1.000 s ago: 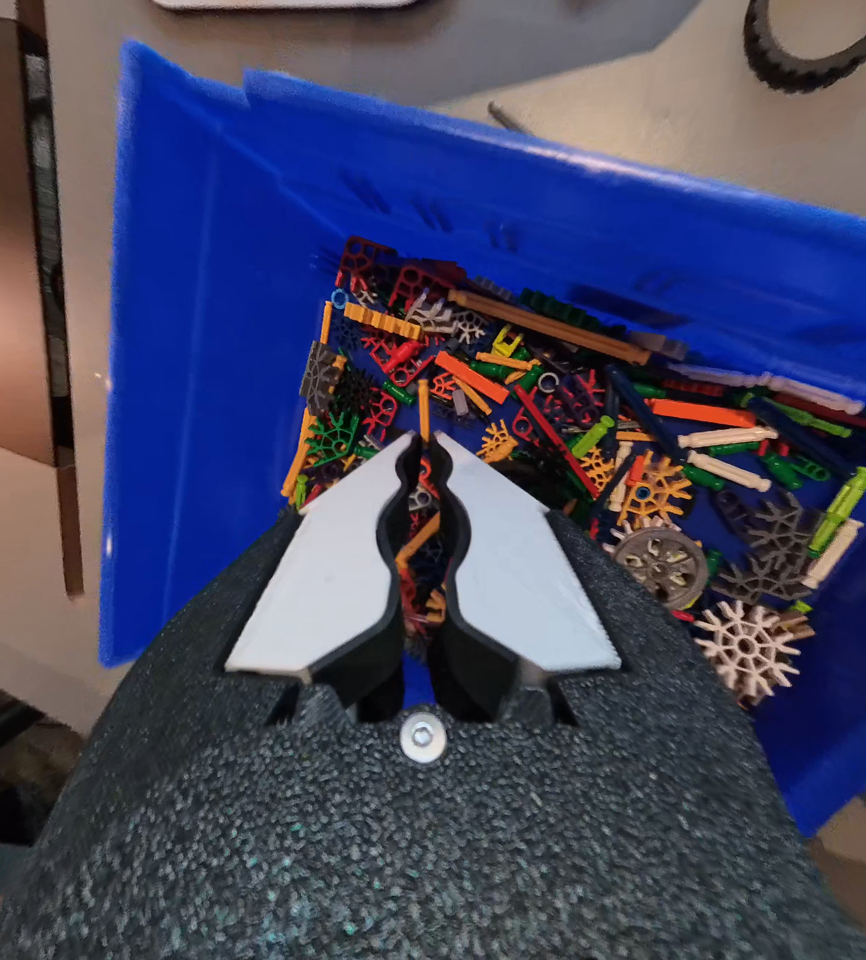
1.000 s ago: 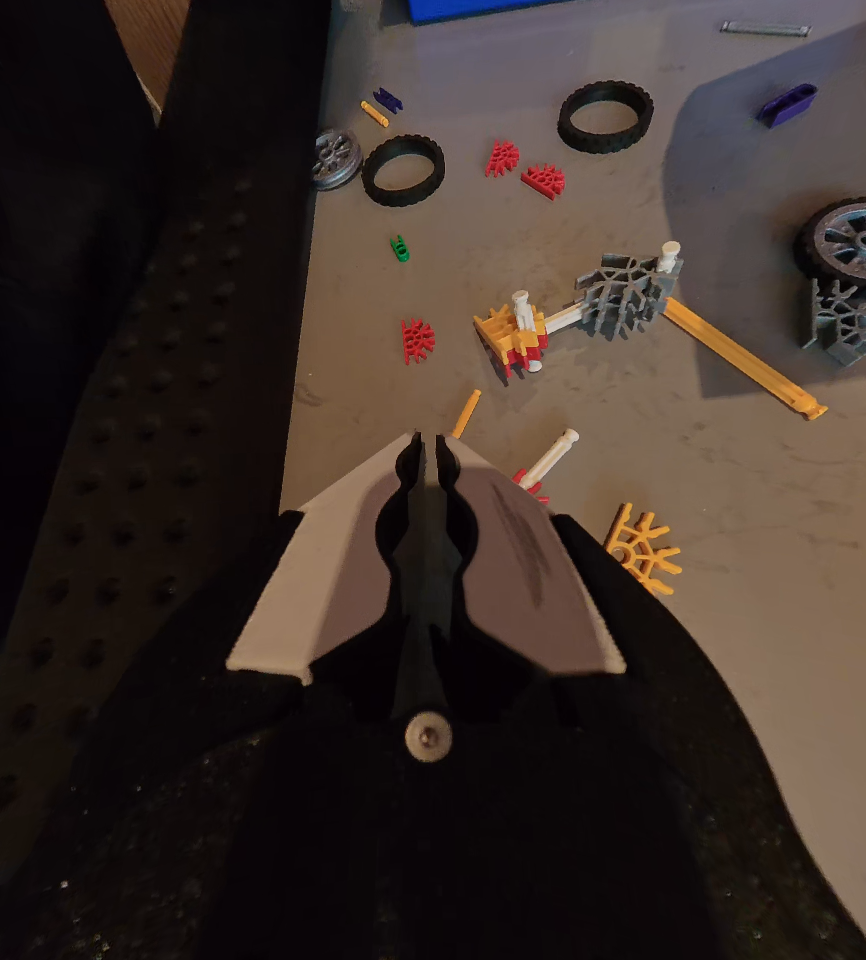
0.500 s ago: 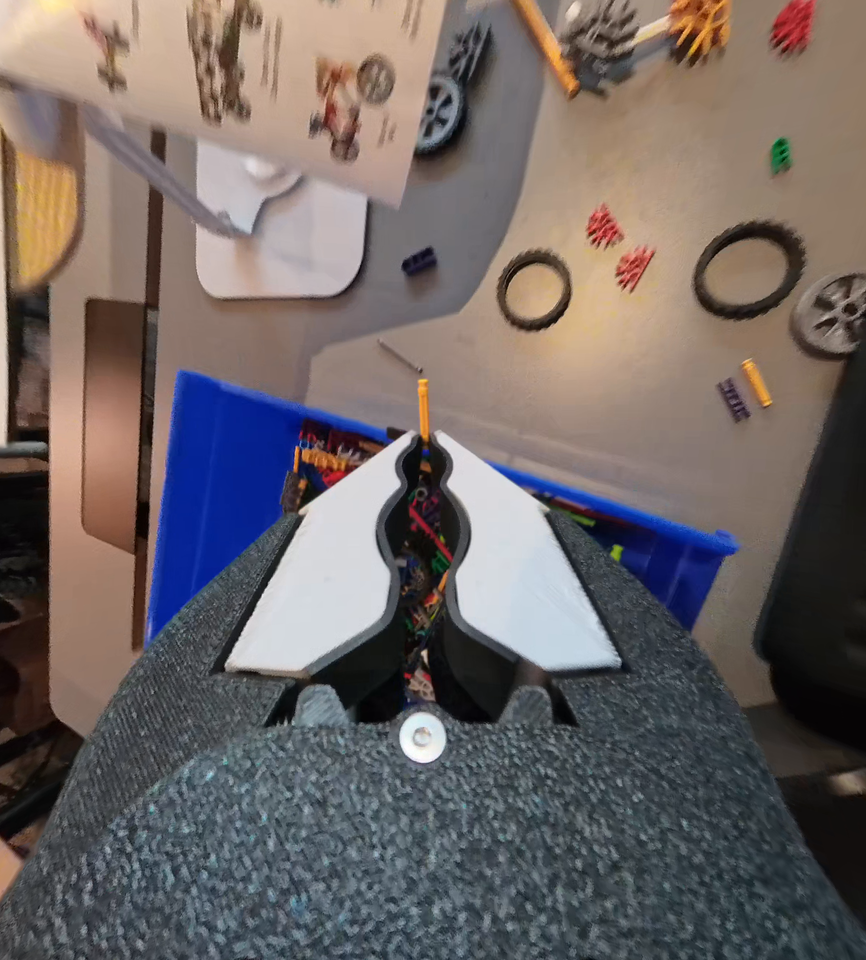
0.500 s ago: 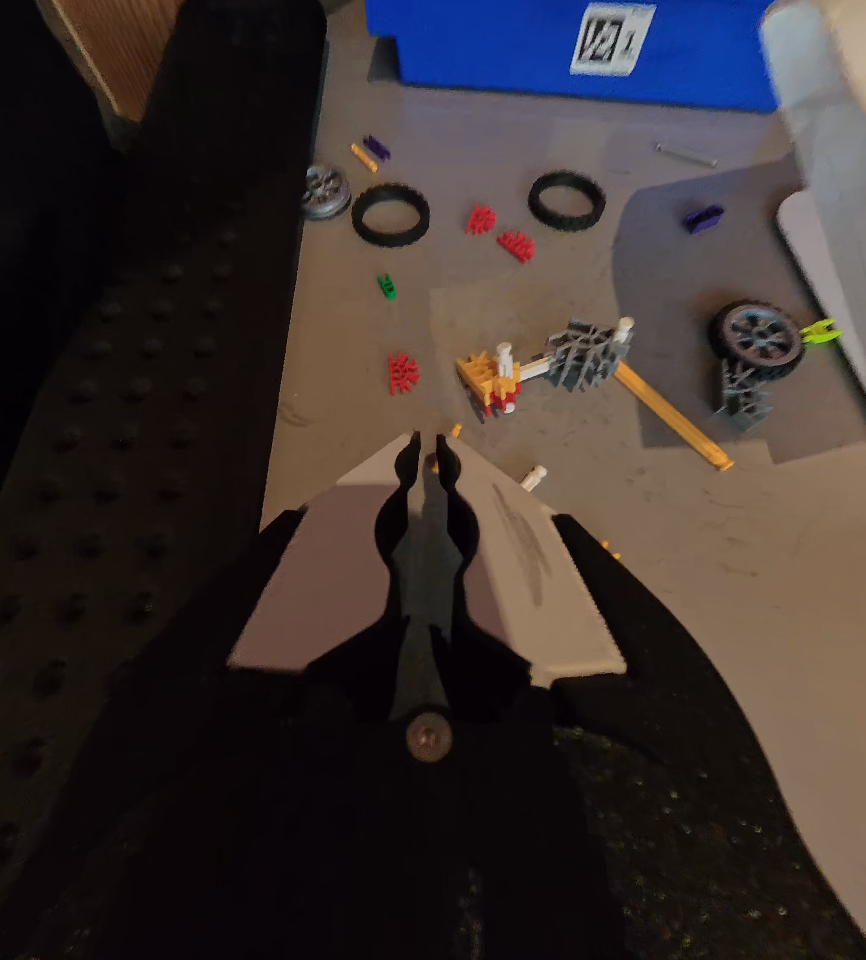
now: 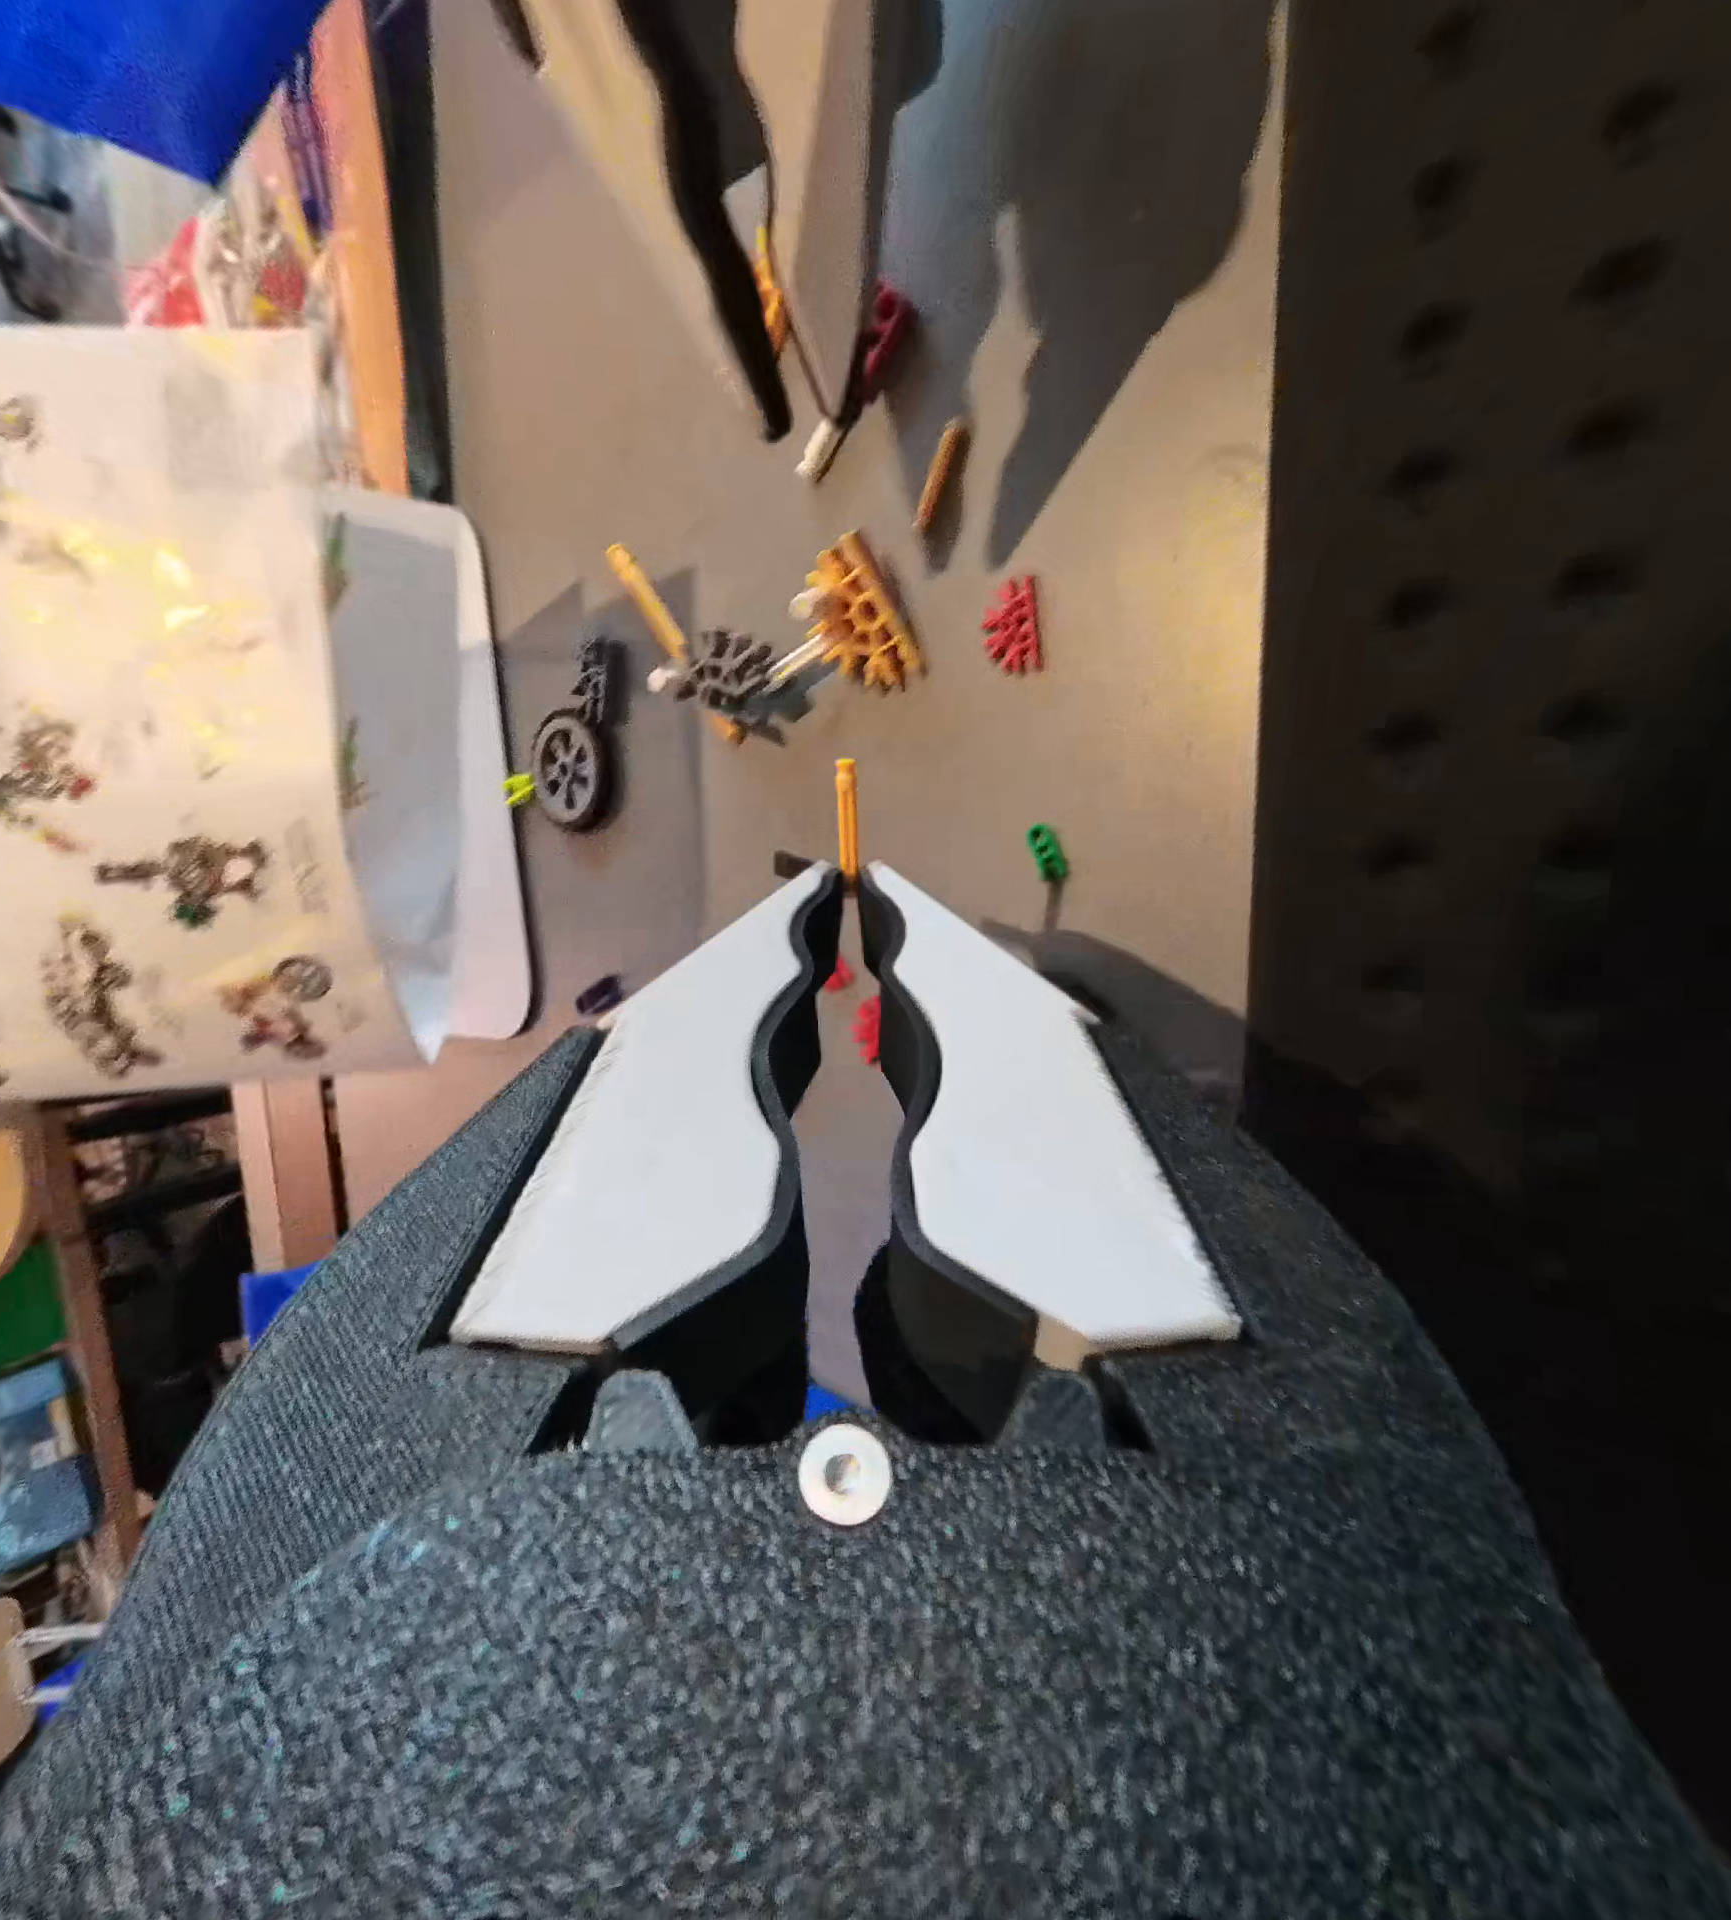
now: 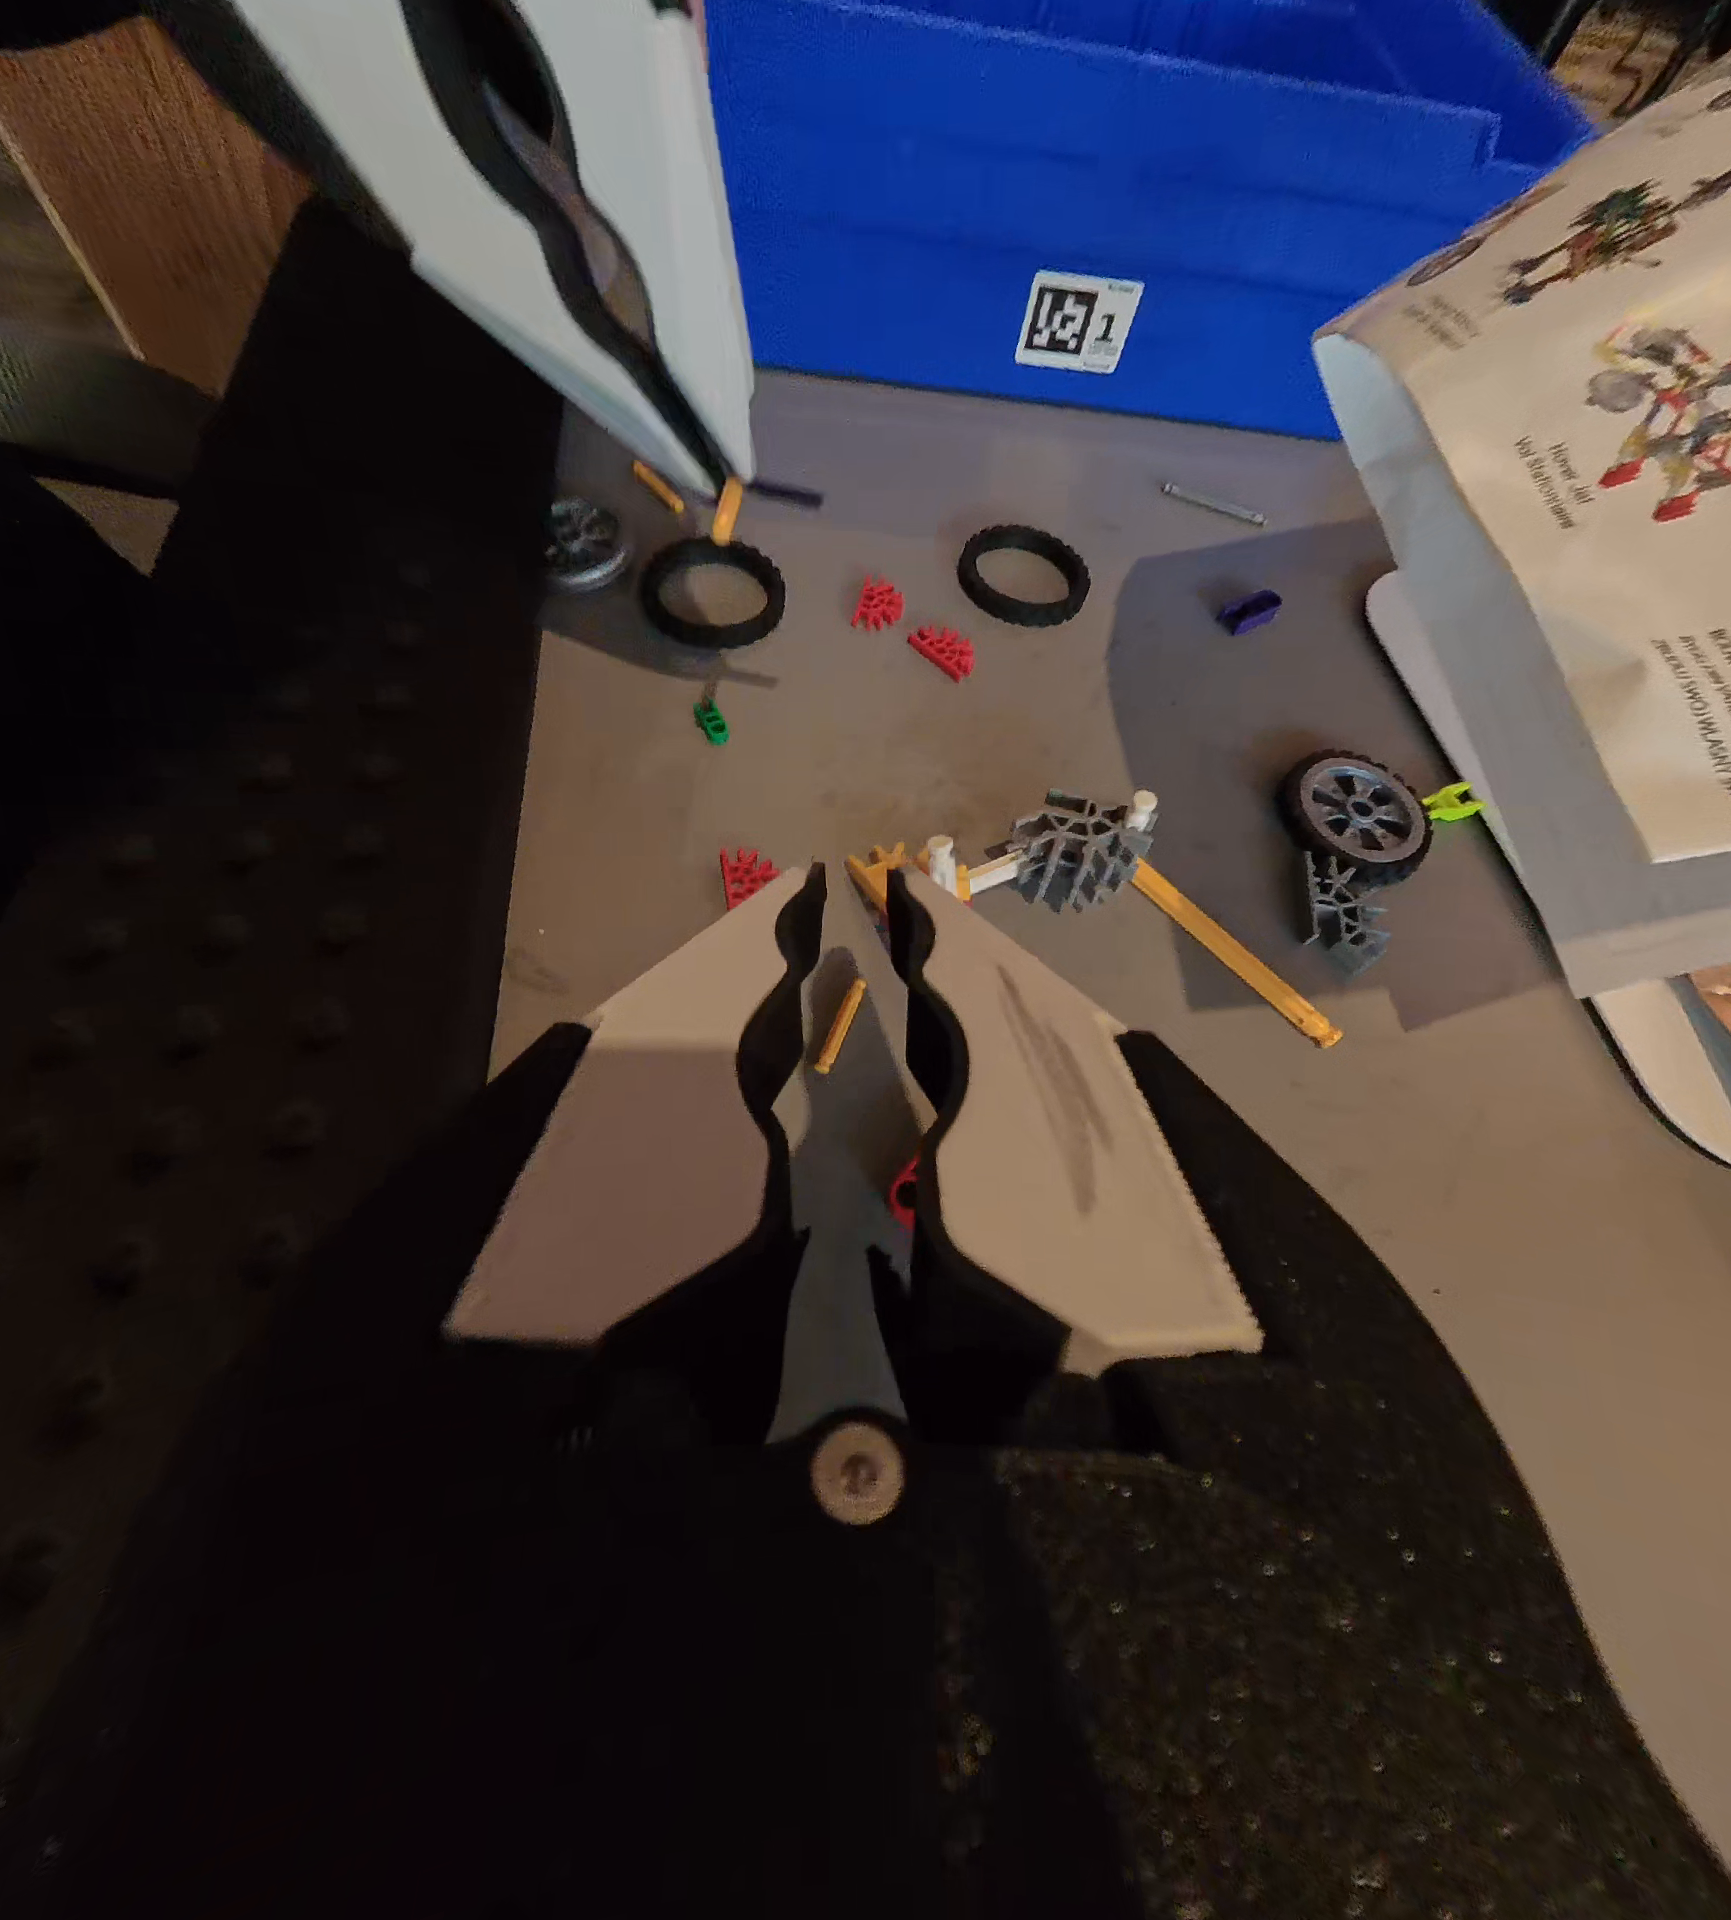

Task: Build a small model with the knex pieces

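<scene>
Two hand-held grippers over toy parts

The left hand-held gripper (image 5: pixel 848 878) pinches a small orange rod (image 5: pixel 846 816). The right hand-held gripper (image 6: pixel 853 883) is slightly open, holding nothing, above the counter (image 6: pixel 1308 1195).

We see warm, uneven indoor light. In the left wrist view the printed sheet (image 5: pixel 113 707) at 9 o'clock glares pale yellow and smears with motion blur, as does the blue bin (image 5: pixel 123 73) at 11 o'clock; long dark shadows streak the grey tabletop (image 5: pixel 1131 727) toward 12 o'clock. In the right wrist view the lower half lies in deep shadow, the right claw (image 6: pixel 853 883) half-lit, and the left claw (image 6: pixel 726 488) at 11 o'clock blurred. Wide-angle bending shows at the edges.
</scene>
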